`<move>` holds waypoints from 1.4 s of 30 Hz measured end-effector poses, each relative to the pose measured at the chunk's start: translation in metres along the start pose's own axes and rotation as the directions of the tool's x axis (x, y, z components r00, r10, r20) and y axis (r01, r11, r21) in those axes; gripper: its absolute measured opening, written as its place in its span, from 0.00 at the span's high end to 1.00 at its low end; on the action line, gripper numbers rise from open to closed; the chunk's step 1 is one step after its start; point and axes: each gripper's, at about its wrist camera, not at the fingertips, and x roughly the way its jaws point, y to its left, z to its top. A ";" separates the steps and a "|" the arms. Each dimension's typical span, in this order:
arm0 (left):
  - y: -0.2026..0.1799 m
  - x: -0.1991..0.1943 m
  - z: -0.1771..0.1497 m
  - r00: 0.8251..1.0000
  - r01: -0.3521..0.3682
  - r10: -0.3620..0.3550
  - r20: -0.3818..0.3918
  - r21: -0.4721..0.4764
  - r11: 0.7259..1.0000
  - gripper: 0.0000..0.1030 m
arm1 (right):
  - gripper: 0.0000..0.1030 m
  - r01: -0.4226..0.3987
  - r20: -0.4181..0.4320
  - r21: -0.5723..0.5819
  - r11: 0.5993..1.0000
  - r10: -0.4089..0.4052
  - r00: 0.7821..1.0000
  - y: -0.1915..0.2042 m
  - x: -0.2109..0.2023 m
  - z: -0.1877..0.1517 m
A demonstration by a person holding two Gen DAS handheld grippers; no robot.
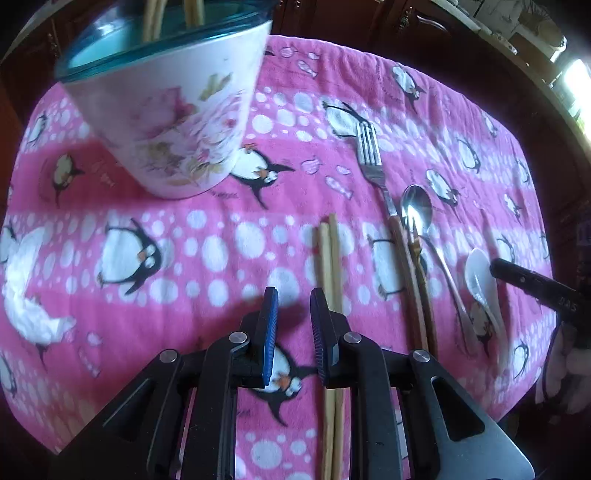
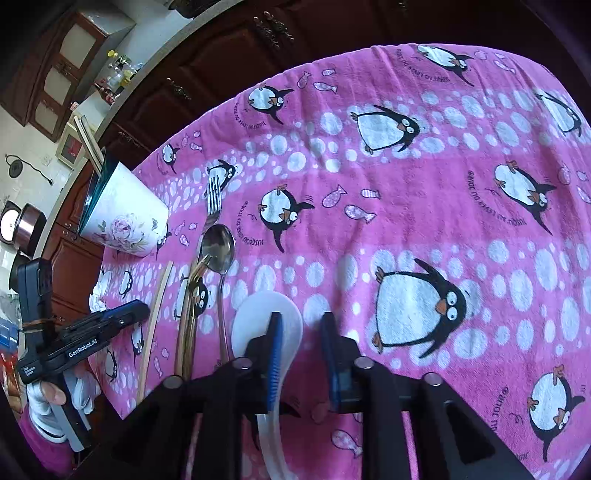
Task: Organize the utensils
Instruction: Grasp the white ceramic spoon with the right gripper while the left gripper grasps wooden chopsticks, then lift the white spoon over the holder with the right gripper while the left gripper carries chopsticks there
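Two pale wooden chopsticks lie on the fleecy pink penguin-print cloth near its near edge, just right of the left gripper, whose ribbed blue pads stand apart, empty. Beside them lie a steel fork, a shiny steel spoon and a glossy white ceramic soup spoon. Only the right wrist view shows "GenRobot.AI" on the left tool, and the right gripper open over the soup spoon; the flowered white cup with a teal rim stands toward the far-left corner.

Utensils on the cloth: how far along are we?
Done: some chopsticks already stand in the floral cup. In hand: nothing; both jaws empty, left gripper beside the chopstick pair, right gripper over the white spoon. Left: fork, metal spoon.
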 end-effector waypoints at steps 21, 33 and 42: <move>-0.027 0.009 0.008 1.000 -0.022 0.023 -0.004 0.101 0.995 0.84 | 0.72 -0.015 -0.013 0.012 1.000 0.016 1.000 -0.001 0.004 0.002; -0.038 0.012 0.016 0.999 -0.016 0.020 -0.027 0.154 0.988 0.84 | 0.71 -0.013 -0.024 0.000 1.000 0.013 1.000 0.001 0.009 0.006; -0.035 0.017 0.024 0.998 -0.029 0.040 -0.053 0.198 0.980 0.83 | 0.68 -0.024 -0.051 -0.076 0.997 0.020 0.998 0.006 0.014 0.012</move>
